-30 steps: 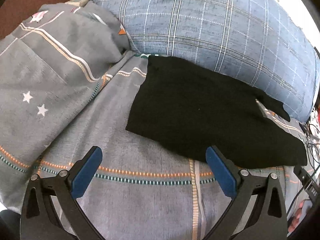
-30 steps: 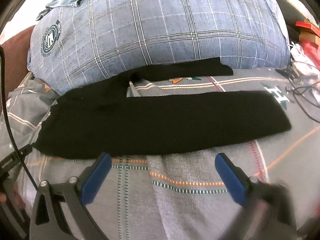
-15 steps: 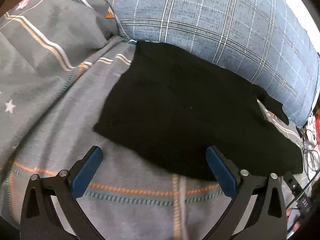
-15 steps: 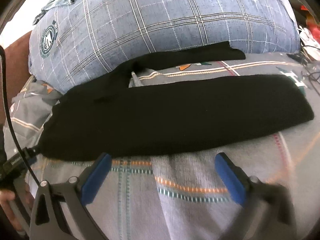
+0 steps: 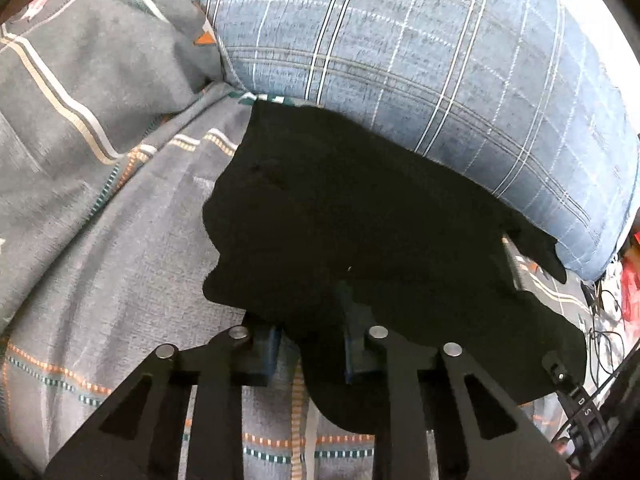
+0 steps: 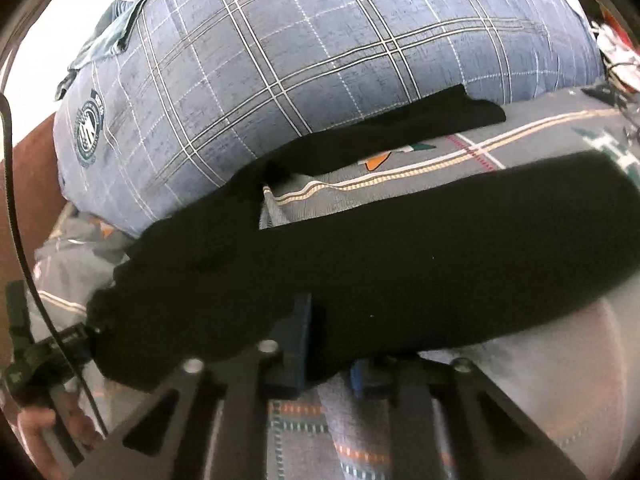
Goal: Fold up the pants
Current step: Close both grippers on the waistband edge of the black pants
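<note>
One pair of black pants (image 5: 380, 220) is spread on the bed (image 5: 120, 260), its far edge against a plaid pillow (image 5: 420, 60) — open bedding is left nearer. Its near hem is pinched by the closing fingers of the left gripper (image 5: 312, 332) and right gripper (image 6: 332, 344).

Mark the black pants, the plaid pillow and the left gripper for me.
black pants (image 6: 400, 264): right wrist view, middle of the near leg.
plaid pillow (image 5: 400, 60): left wrist view, centre of its top face.
left gripper (image 5: 312, 340): left wrist view, between its fingers, on the pants edge.
</note>
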`<state>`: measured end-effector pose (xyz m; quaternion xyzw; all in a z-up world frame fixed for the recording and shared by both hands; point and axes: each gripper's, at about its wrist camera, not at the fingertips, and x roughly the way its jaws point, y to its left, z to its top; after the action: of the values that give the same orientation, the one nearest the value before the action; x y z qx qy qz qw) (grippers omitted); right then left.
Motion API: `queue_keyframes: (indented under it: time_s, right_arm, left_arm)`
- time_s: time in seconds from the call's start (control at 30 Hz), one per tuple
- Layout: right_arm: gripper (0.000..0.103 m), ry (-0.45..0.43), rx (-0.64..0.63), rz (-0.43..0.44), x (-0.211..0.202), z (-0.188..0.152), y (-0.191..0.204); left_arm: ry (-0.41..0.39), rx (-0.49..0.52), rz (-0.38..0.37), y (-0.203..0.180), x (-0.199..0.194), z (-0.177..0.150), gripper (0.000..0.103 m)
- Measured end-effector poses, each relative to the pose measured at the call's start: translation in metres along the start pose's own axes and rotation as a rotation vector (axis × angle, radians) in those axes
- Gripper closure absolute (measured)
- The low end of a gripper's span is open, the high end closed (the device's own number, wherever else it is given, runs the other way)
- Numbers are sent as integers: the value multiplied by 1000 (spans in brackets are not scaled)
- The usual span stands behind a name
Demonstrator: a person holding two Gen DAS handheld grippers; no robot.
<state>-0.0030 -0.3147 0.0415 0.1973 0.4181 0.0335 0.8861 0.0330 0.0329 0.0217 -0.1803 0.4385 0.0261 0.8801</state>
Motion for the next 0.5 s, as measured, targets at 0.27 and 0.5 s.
queue_keyframes:
  time_s: [0.27,0.5]
  right_arm:
    - [97,36,-65,35,-28,-13,15]
    - [97,102,-96,45,-36,-44,19]
  left_arm:
    - [-36,61,-5,14,-40,-20,89]
    - [13,80,29,38,-42,-53,88]
